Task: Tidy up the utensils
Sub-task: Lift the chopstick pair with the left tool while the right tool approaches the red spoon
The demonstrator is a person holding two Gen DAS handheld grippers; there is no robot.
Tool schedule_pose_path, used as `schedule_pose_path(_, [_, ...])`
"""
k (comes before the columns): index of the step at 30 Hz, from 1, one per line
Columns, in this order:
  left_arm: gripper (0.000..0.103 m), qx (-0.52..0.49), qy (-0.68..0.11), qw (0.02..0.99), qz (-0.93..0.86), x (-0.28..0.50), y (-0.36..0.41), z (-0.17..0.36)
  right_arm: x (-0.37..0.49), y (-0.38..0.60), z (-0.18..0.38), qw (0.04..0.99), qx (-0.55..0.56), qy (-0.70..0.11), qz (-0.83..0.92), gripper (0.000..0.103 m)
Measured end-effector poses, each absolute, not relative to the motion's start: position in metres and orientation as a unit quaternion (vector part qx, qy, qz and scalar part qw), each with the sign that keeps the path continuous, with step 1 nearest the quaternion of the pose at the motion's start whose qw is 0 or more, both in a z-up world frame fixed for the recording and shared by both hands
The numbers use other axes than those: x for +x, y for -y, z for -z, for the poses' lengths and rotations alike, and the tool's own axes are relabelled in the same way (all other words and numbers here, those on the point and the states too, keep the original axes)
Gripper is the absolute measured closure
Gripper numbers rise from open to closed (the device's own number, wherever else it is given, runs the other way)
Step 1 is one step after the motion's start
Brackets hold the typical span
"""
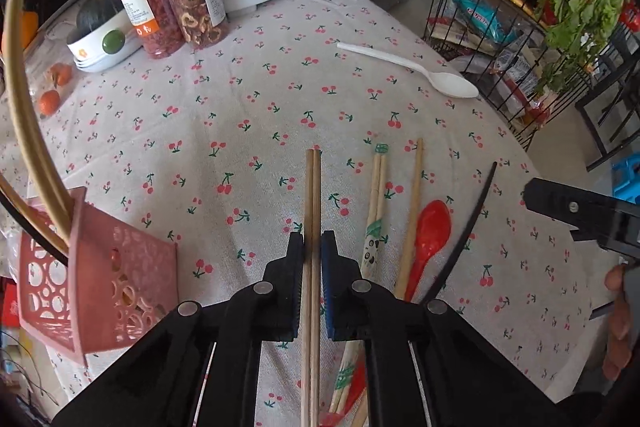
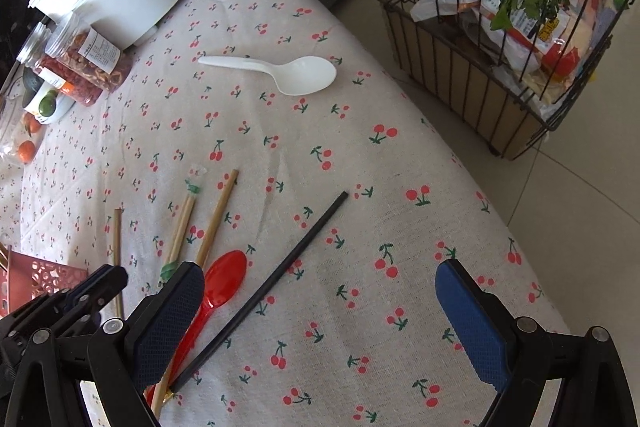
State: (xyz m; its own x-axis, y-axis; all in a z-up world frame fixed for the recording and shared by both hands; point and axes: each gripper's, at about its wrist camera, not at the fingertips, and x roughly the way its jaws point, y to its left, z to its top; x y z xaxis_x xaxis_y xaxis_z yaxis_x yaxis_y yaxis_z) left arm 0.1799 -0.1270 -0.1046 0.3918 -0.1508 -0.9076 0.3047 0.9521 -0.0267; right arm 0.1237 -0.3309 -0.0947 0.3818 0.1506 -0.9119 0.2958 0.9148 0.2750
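At the lower centre of the left wrist view, the left gripper [image 1: 312,247] has its fingers clamped on a pair of wooden chopsticks [image 1: 313,195] that point up the frame over the cherry-print table [image 1: 240,99]. In the right wrist view the right gripper [image 2: 320,291] stands wide, holding nothing (a black chopstick [image 2: 280,275] and red spoon [image 2: 224,279] lie between its fingers). A white spoon [image 2: 280,73] lies at upper centre; a pink perforated basket [image 1: 100,291] sits lower left.

- Bare tablecloth [image 2: 360,163] lies clear between white spoon [image 2: 280,73] and black chopstick [image 2: 264,291].
- Pink basket [image 1: 100,279] blocks the left; wire rack [image 2: 492,75] bounds the right.
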Motion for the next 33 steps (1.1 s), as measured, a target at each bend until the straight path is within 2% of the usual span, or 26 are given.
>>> schedule_pose_path(8, [0.094, 0.064, -0.489, 0.852, 0.175, 0.124, 0.084, 0.056, 0.131, 0.305, 0.098, 0.811, 0.167, -0.559, 0.039, 0.006])
schedule_pose_path(15, [0.094, 0.000, -0.442, 0.879, 0.178, 0.083, 0.017, 0.041, 0.147, 0.273, 0.106, 0.819, 0.156, -0.552, 0.008, 0.009])
schedule_pose_path(18, [0.094, -0.019, -0.430, 0.883, 0.186, 0.081, 0.001, 0.031, 0.157, 0.259, 0.112, 0.821, 0.154, -0.550, -0.007, 0.027])
schedule_pose_path(20, [0.094, -0.018, -0.417, 0.889, 0.188, 0.078, -0.006, 0.023, 0.164, 0.249, 0.119, 0.817, 0.151, -0.556, -0.011, 0.046])
schedule_pose_path(23, [0.094, -0.032, -0.416, 0.888, 0.192, 0.078, -0.017, 0.019, 0.176, 0.240, 0.129, 0.809, 0.163, -0.564, -0.009, 0.062])
schedule_pose_path(29, [0.094, -0.061, -0.423, 0.884, 0.190, 0.084, -0.033, 0.020, 0.185, 0.226, 0.135, 0.817, 0.137, -0.559, 0.026, 0.078])
schedule_pose_path(33, [0.094, -0.054, -0.421, 0.886, 0.187, 0.084, -0.036, 0.021, 0.180, 0.224, 0.135, 0.808, 0.124, -0.575, 0.035, 0.085])
